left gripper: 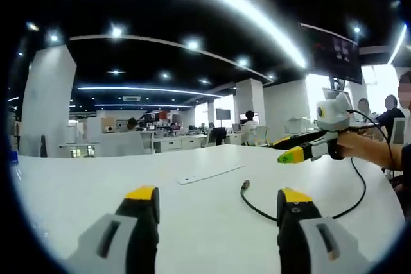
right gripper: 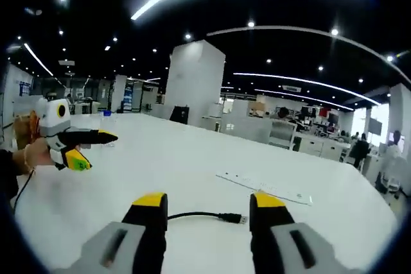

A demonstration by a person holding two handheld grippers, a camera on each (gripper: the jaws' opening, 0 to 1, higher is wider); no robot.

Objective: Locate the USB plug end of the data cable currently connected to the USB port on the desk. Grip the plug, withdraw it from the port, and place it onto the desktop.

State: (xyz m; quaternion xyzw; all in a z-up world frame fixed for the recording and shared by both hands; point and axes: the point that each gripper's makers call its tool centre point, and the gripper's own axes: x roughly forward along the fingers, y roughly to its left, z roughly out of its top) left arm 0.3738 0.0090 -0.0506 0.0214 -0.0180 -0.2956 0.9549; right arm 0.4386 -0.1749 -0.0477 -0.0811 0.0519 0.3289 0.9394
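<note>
Both grippers (left gripper: 218, 206) (right gripper: 209, 208) level, jaws apart, cable plug (right gripper: 234, 218) seemingly loose on desk (right gripper: 192, 158)

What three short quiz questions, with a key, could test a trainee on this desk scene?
1. True or false: the cable plug is inserted in the white strip.
2. Where does the plug lie? A in a cup; B on the desk; C on a chair.
3. Fill in: the left gripper and the right gripper are both ____.
Key: 1 false; 2 B; 3 open.
</note>
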